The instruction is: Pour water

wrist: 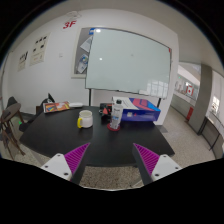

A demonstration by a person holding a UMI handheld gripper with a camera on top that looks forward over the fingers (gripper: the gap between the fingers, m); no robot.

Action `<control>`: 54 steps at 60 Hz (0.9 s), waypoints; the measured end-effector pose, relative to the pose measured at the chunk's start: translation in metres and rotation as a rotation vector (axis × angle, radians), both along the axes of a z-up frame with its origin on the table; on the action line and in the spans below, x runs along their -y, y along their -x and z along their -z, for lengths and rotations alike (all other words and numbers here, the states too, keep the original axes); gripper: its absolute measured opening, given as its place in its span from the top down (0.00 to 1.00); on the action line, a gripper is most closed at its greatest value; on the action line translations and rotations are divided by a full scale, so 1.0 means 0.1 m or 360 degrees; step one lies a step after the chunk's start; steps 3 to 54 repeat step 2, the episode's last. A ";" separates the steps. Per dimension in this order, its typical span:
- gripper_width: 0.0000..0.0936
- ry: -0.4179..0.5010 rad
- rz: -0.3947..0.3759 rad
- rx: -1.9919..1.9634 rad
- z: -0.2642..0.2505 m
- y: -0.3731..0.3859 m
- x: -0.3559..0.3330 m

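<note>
A clear plastic water bottle (115,116) with a label stands upright on the dark oval table (60,135), far beyond my fingers. A pale yellow cup (85,118) stands just left of it. My gripper (111,160) is open and empty, held back from the table's near edge. Its magenta pads (72,158) are spread wide, with nothing between them.
A blue and white box (136,109) lies behind the bottle on the table. An orange book (55,106) lies at the table's far left, by a chair (10,122). A large whiteboard (125,60) fills the back wall. Speckled floor (110,178) lies below the fingers.
</note>
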State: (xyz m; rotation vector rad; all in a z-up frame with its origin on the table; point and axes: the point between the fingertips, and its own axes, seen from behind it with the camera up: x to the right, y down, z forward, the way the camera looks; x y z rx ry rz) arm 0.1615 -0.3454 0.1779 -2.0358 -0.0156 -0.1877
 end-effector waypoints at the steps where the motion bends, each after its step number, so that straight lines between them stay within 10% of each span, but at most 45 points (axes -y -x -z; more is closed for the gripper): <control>1: 0.10 -0.0002 0.0002 -0.0001 0.00 0.00 0.00; 54: 0.10 -0.0003 0.0005 -0.0002 0.00 0.00 0.00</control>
